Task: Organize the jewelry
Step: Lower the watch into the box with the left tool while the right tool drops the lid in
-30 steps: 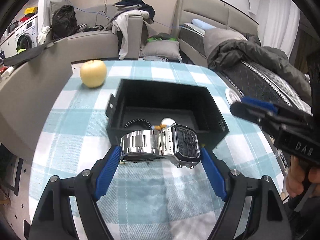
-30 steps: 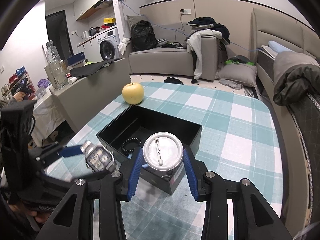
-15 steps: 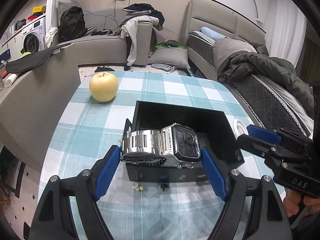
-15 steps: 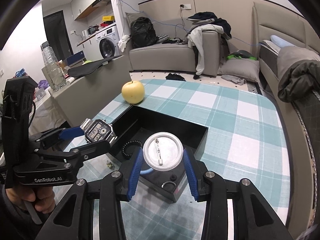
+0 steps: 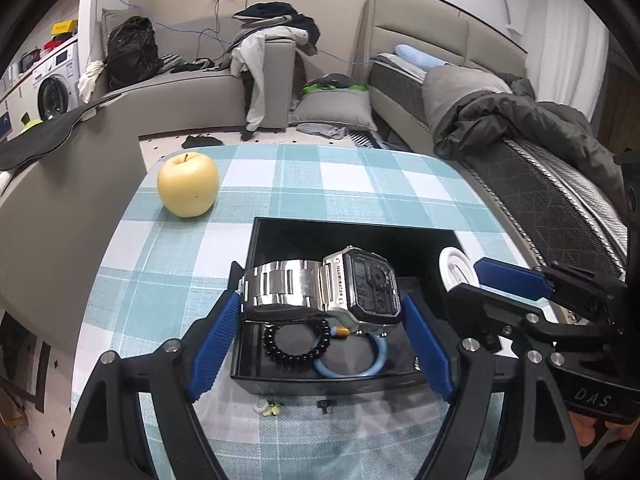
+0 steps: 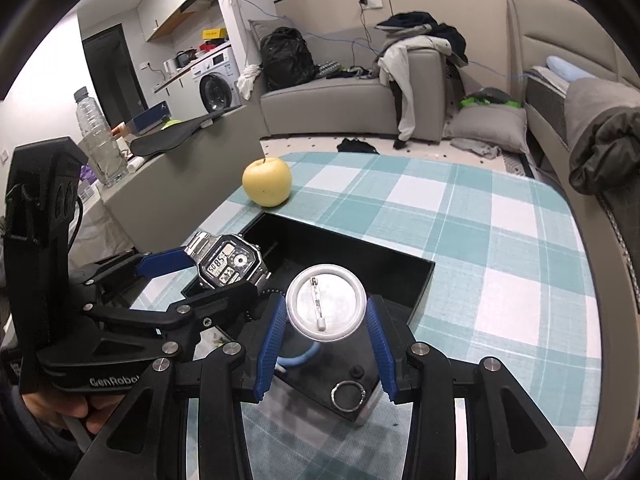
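Held over open black rectangular box: silver steel digital watch clamped in left hand-held gripper, round silver pin badge in right hand-held gripper, both angled downward.

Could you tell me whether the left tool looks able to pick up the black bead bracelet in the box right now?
Probably not yet: the left tool is shut on the watch, which hangs right above the black bead bracelet in the black box. It would need to set the watch down first.
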